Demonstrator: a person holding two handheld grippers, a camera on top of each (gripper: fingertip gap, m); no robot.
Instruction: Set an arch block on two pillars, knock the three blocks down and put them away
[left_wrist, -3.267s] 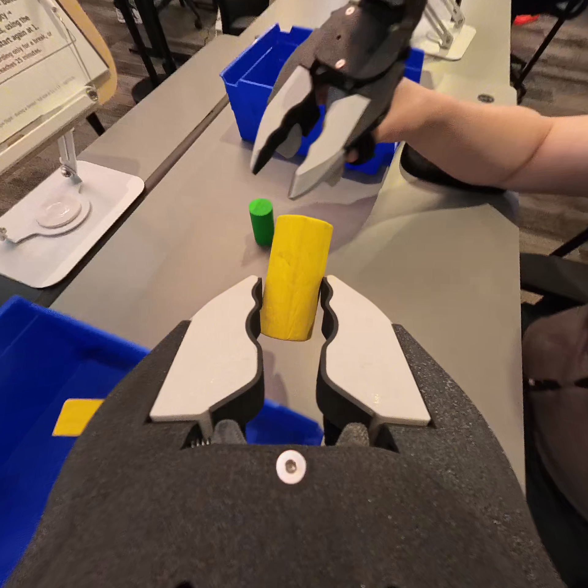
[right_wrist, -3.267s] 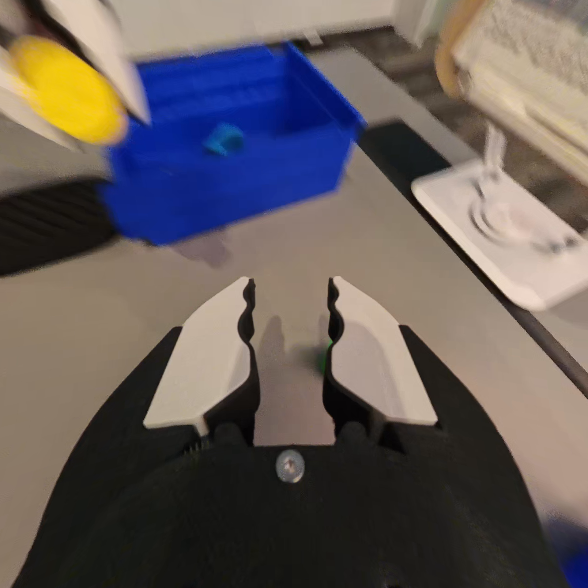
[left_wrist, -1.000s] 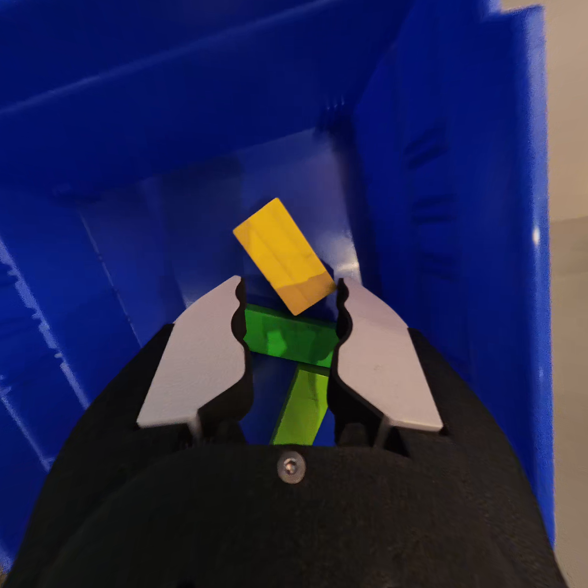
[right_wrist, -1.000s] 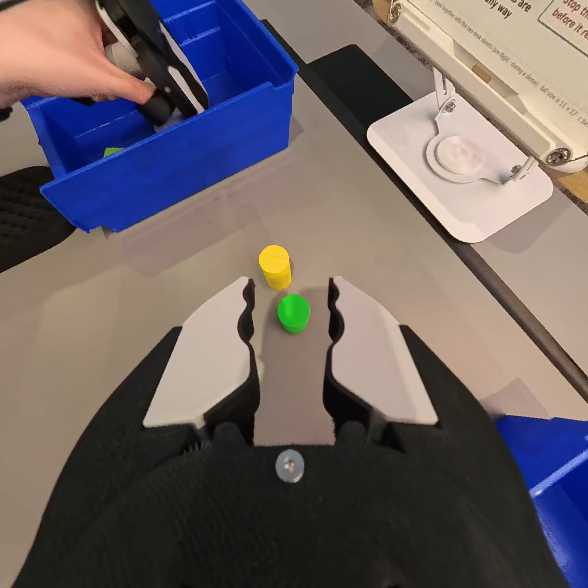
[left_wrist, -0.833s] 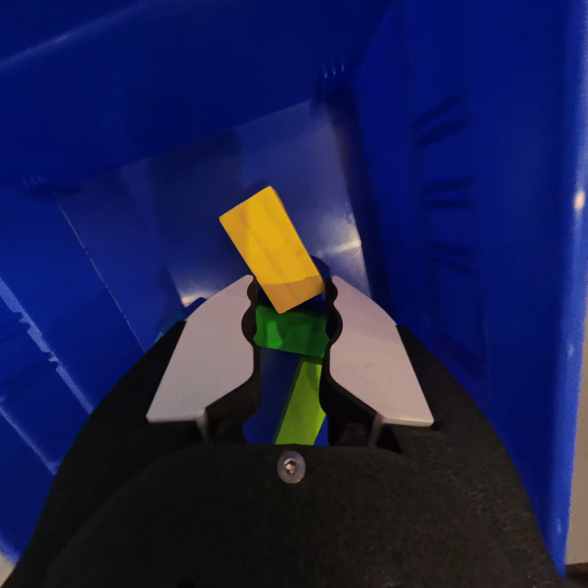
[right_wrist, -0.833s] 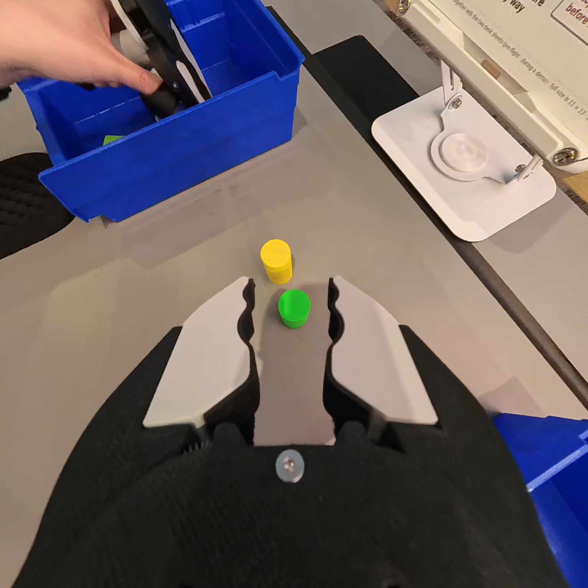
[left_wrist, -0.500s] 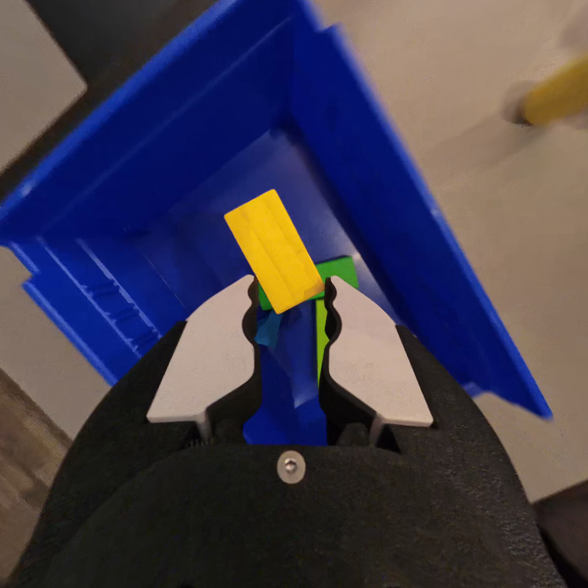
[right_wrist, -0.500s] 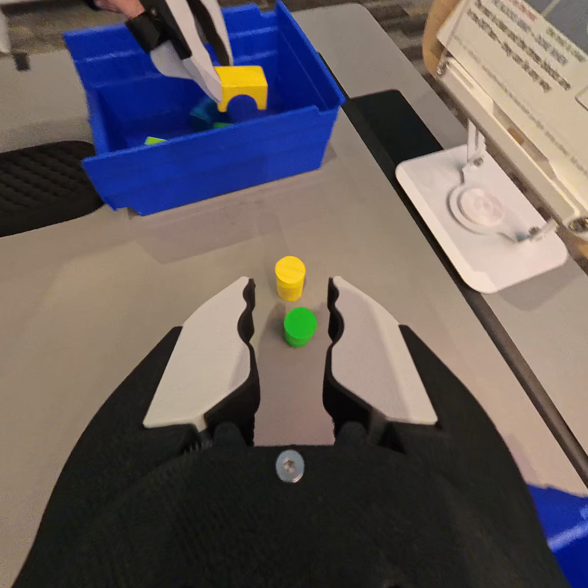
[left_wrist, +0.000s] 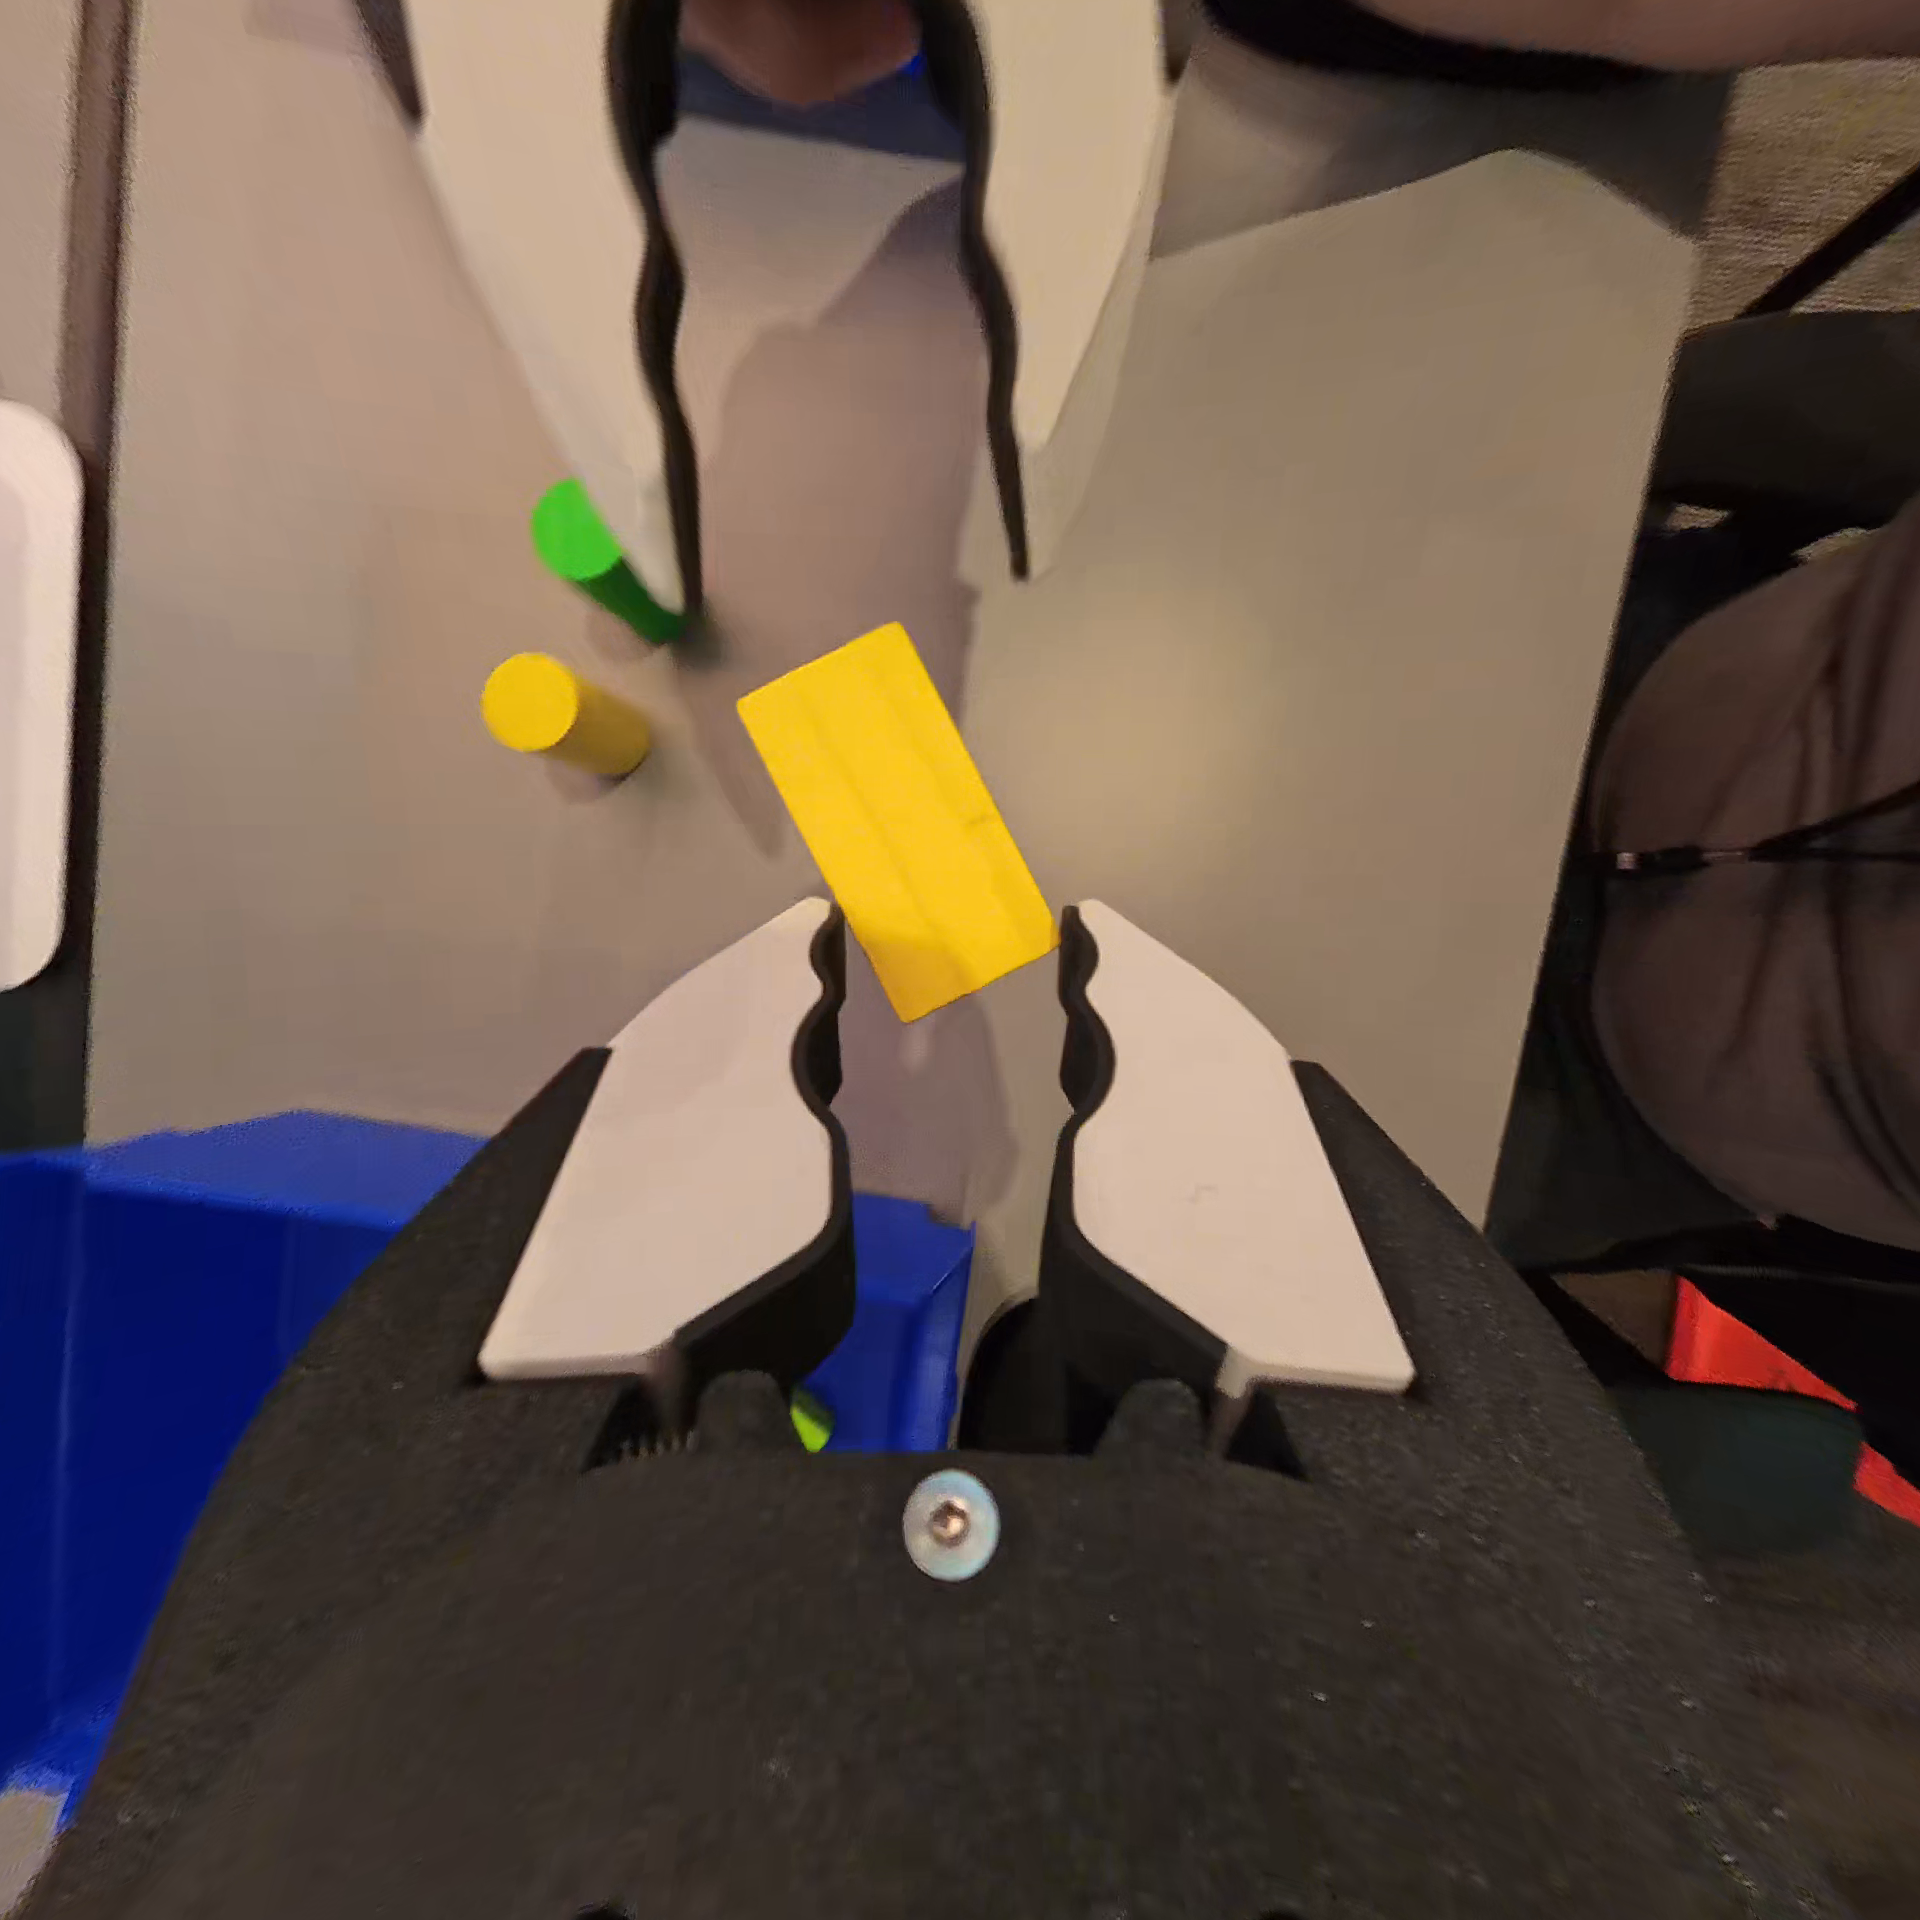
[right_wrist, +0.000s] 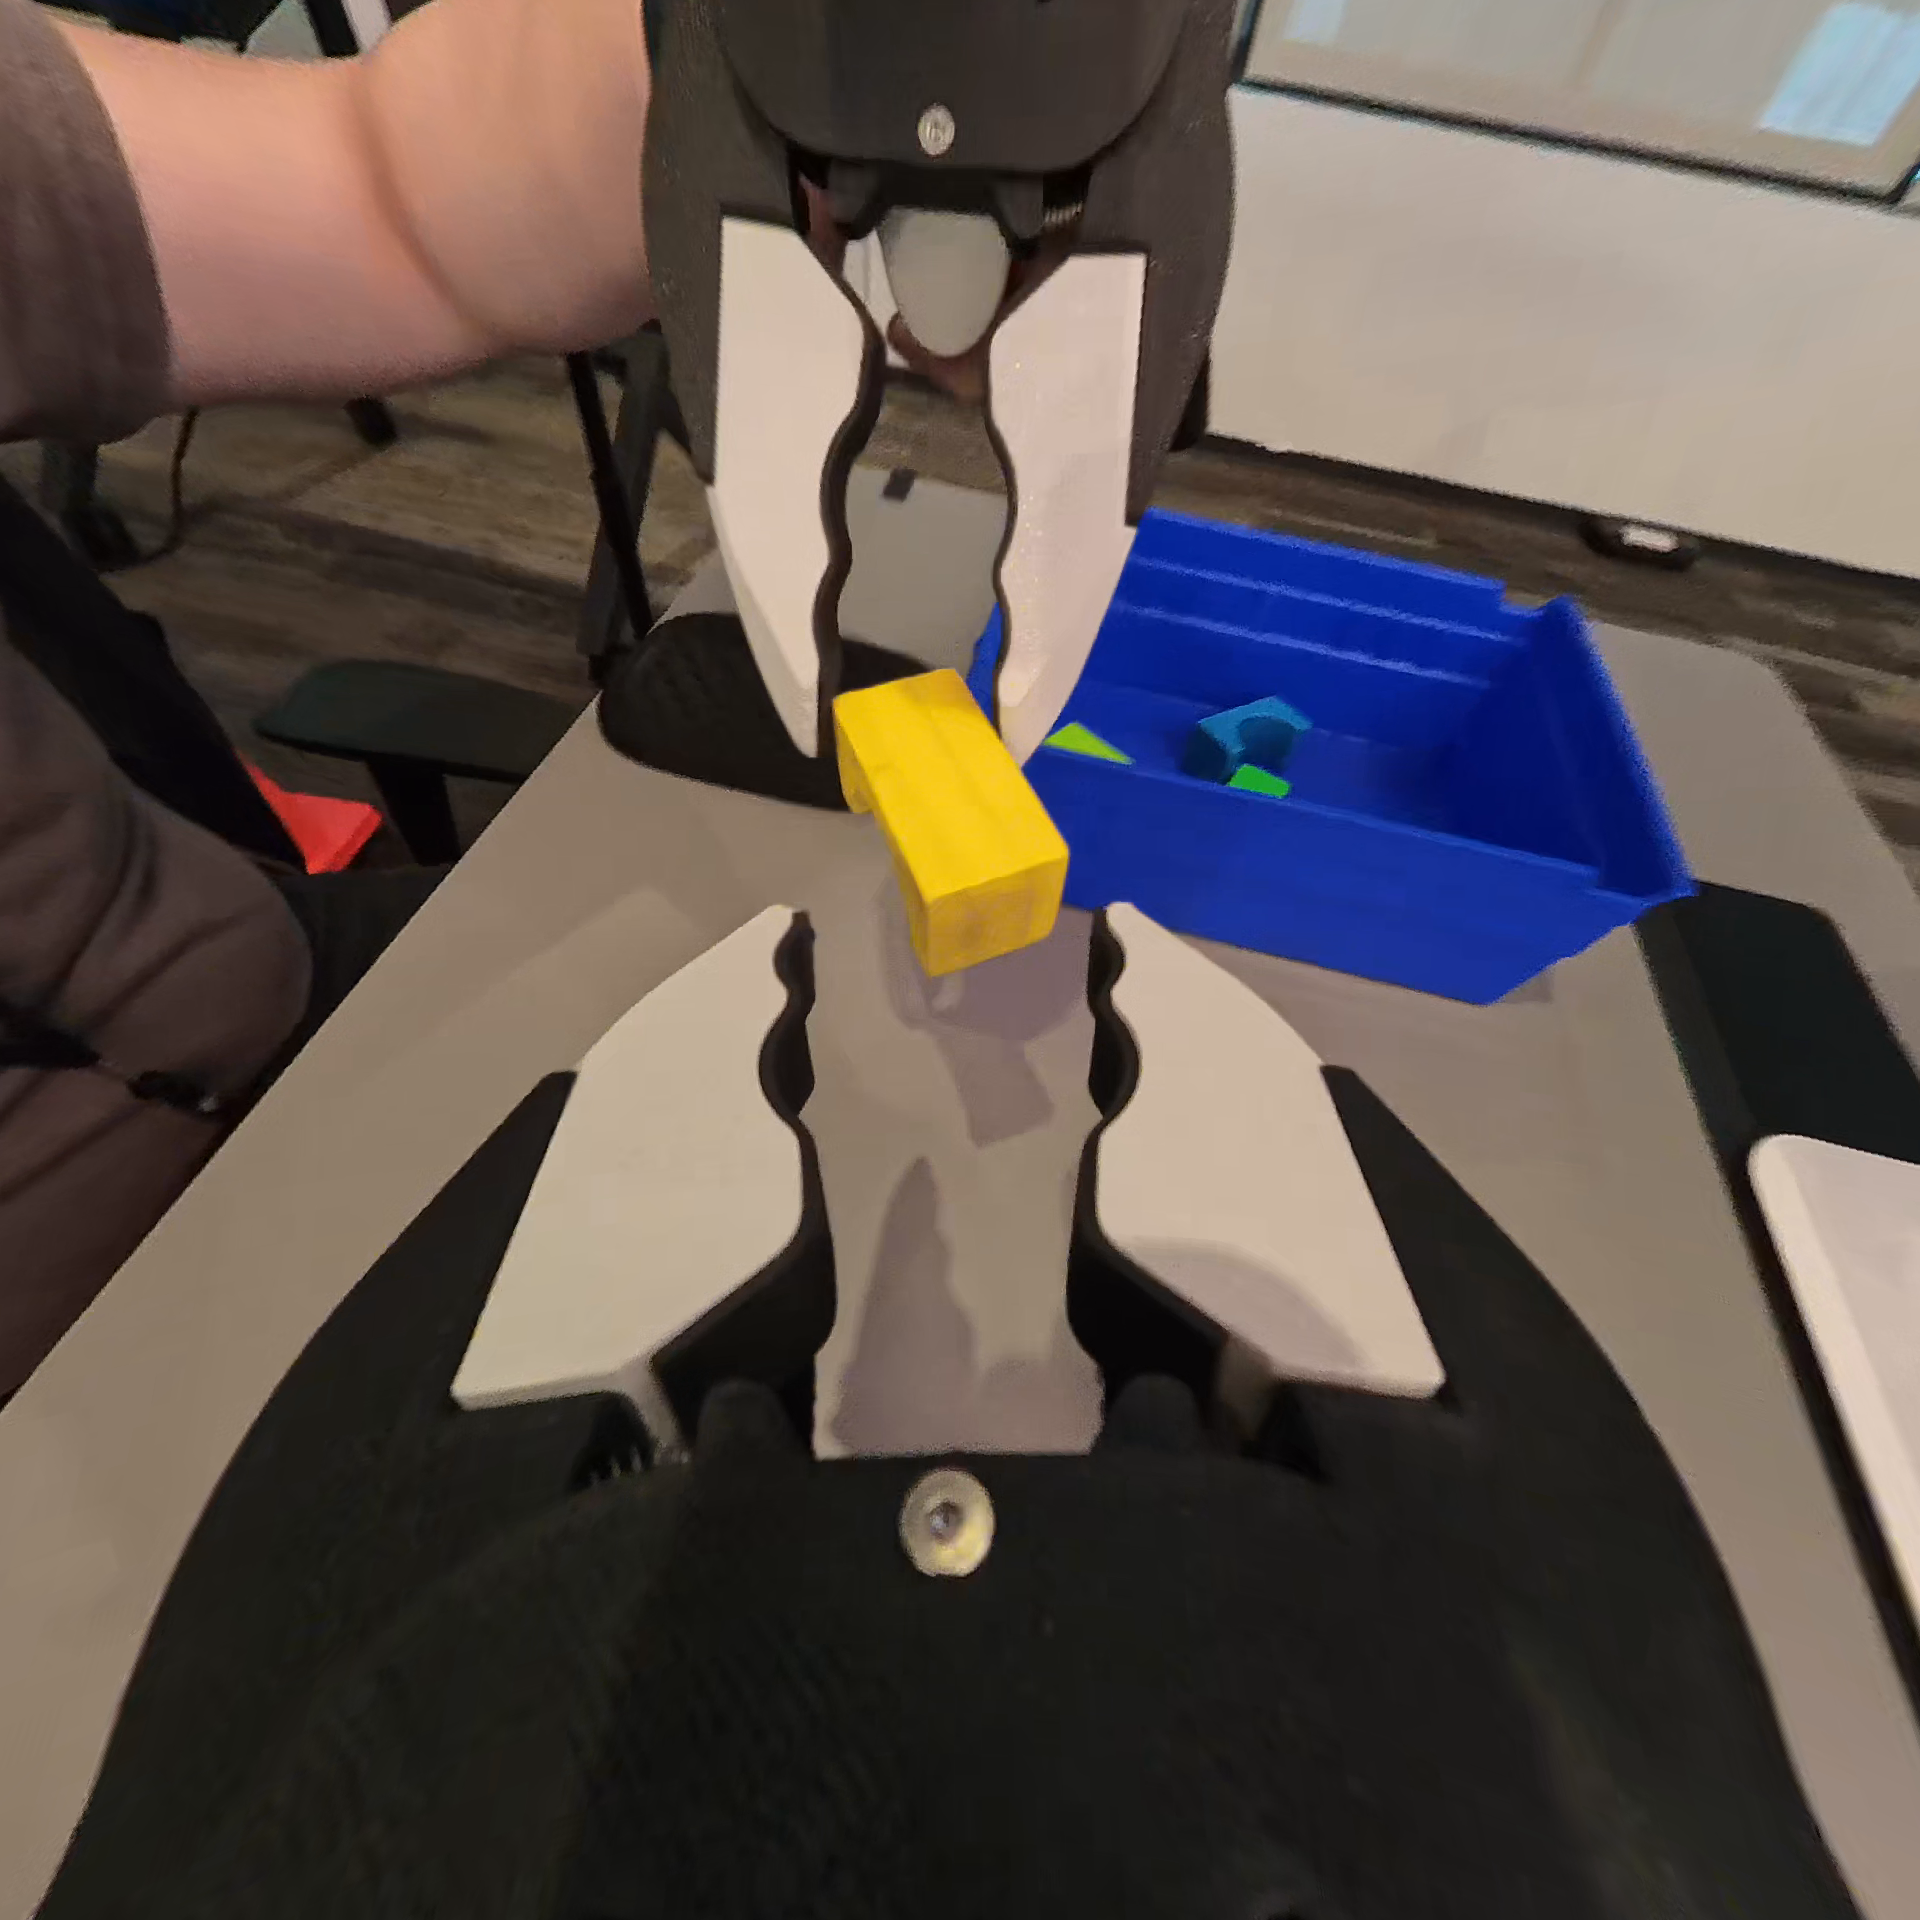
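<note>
The left gripper (left_wrist: 945, 914) pinches the yellow arch block (left_wrist: 894, 821) by one end only, so most of the block sticks out past the fingertips, tilted, in the air above the grey table (left_wrist: 1299, 727). The right gripper (right_wrist: 945, 920) hangs with its fingers spread and nothing between them, facing the left one across the table.

The two pillars, a green cylinder (left_wrist: 597, 566) and a yellow cylinder (left_wrist: 561, 717), stand upright near each other out on the table, well away from the blue bin (right_wrist: 1351, 862) that sits toward one table edge.

Risks, as I judge them:
- With so short a hold on one end, the arch could pivot or slip between the pads as it is lowered.
- The arch is skewed relative to the line of the pillars; if it comes down uncorrected, one foot may miss its pillar or push it over.
- The open right gripper is close to the green cylinder in the left wrist view and could bump it early.

Hard to make out:
- The pillars do not show in the right wrist view at all.
- The arch's cut-out is only partly visible, from the side.
- The bin holds a blue block (right_wrist: 1242, 732) and green pieces (right_wrist: 1262, 781), partly hidden by its wall.
- Whether the pillar spacing suits the arch I cannot tell.
</note>
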